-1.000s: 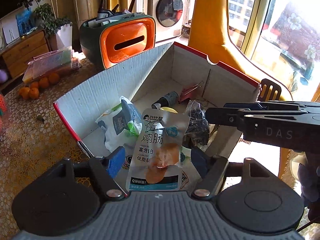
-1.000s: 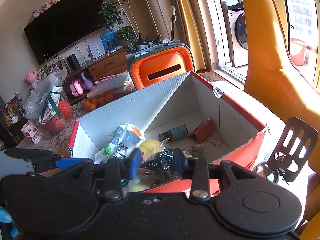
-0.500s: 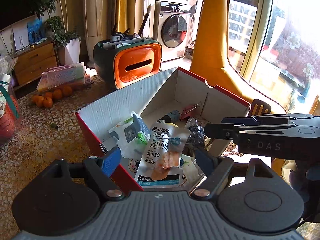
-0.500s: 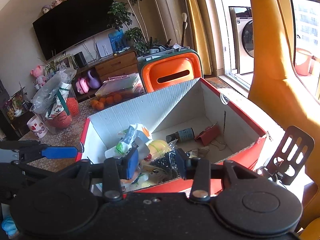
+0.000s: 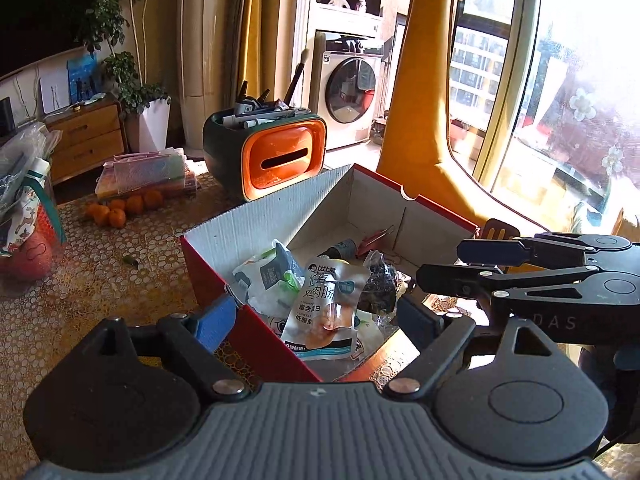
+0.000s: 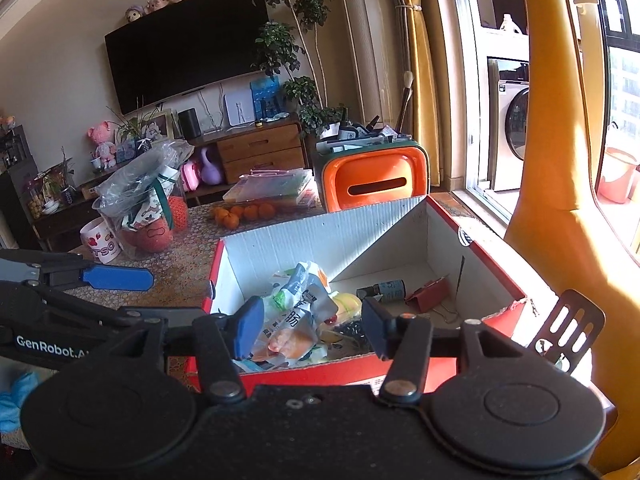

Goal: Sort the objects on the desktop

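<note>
Both grippers have pulled back and up from the box (image 5: pixel 256 228) since a second ago, and their jaws have just been opening. In the left wrist view the left gripper (image 5: pixel 316 322) stands spread wide with nothing between its pads; the snack pouch (image 5: pixel 326 312) that earlier sat between them now lies in the box's near corner, below and beyond the fingertips. The right gripper (image 6: pixel 312 330) is parted too, holding nothing, and hangs over the box's near red rim. Beside the pouch lie a white packet (image 5: pixel 266 280) and a dark crinkled bag (image 5: pixel 380 286); a small bottle (image 6: pixel 382 291) and a red clip (image 6: pixel 428 295) rest farther back on the box floor. Beyond the box an orange bin (image 6: pixel 374 178) stands on the table (image 5: pixel 100 264), with oranges (image 5: pixel 120 208) to its left.
</note>
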A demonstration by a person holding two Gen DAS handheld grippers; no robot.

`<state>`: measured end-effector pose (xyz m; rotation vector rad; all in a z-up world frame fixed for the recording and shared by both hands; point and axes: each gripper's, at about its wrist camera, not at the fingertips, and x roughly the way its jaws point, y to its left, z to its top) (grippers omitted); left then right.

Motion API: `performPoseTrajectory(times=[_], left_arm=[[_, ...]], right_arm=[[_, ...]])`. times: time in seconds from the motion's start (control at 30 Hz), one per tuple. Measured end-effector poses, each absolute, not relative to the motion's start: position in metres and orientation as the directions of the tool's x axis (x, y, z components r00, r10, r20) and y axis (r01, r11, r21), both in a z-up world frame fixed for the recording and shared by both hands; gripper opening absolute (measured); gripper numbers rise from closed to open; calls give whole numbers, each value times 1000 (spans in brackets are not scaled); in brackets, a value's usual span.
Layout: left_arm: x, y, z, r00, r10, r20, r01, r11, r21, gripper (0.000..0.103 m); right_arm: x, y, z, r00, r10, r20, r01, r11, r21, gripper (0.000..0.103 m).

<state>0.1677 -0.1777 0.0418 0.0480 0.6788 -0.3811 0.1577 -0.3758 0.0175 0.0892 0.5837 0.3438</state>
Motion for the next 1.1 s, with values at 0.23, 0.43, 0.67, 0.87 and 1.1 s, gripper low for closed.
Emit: performPoseTrajectory(times=[0.23,0.43,0.67,0.87,1.1], left_arm=[[153,-169,44,727,-333,-601,348,933,-96,102],[144,-161,47,733,-334,-593,334,936,-115,102],[127,-154,50,746,-314,-588,318,943,-100,103],[110,-149,54,764,-293,-575,309,948,-74,103],[96,-137,49,765,-266,-587,274,958,-77,102]], right_arm=[[140,-374,24,802,328,-499,-291,944,154,72],[126,-375,26,816,320,-482,-281,947,154,80],[108,-377,25,821,316,-475,-273,949,158,90],[91,-372,27,828,324,-458,-284,946,157,103],[70,-360,28,832,316,-456,-295,948,120,103]])
